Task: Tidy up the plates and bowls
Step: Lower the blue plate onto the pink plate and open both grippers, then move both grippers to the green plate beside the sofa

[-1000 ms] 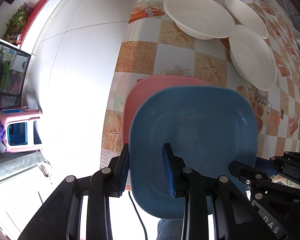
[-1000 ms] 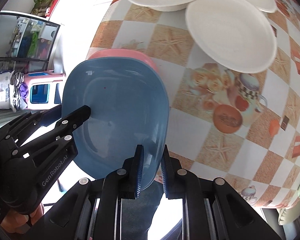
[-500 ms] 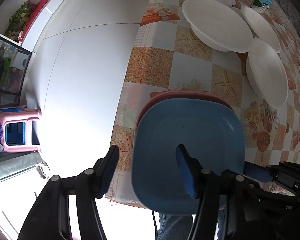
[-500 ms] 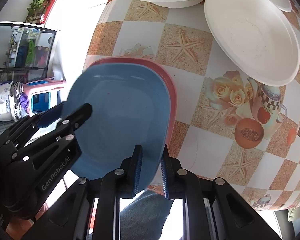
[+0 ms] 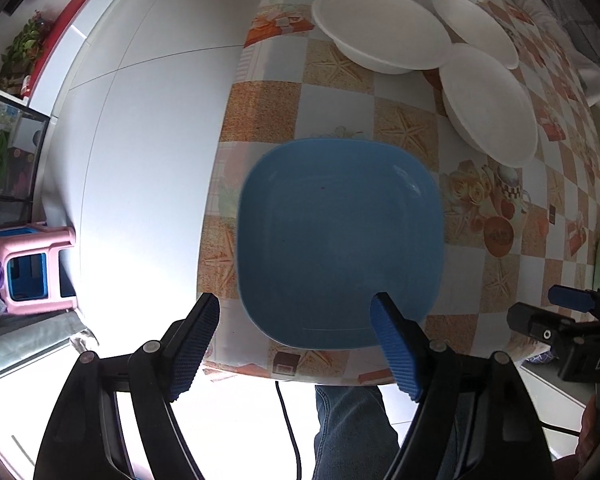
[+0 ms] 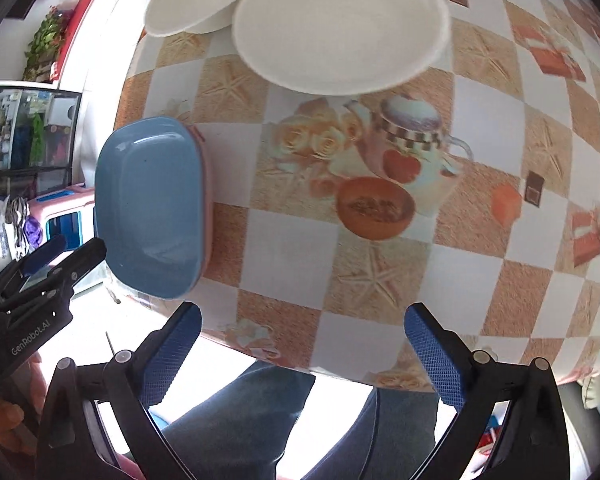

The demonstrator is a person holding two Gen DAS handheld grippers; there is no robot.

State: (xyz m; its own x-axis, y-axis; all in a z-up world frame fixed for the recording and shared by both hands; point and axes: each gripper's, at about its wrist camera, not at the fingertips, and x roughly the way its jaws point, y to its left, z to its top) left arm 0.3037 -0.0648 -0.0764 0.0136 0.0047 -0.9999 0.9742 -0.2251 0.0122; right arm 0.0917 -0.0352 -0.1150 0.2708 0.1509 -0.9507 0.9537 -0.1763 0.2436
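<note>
At table's near-left corner, blue plate [image 5: 340, 244] sits nested on pink plate [image 6: 207, 200]. My left gripper [image 5: 296, 332] and right gripper [image 6: 302, 344] both gape, empty. Stacking step looks done; next I'd reach for white bowls [image 5: 488, 120].

Bright daylight, floor [image 5: 148, 128] glare blown out, fisheye-warped edges, right view slightly blurred
</note>
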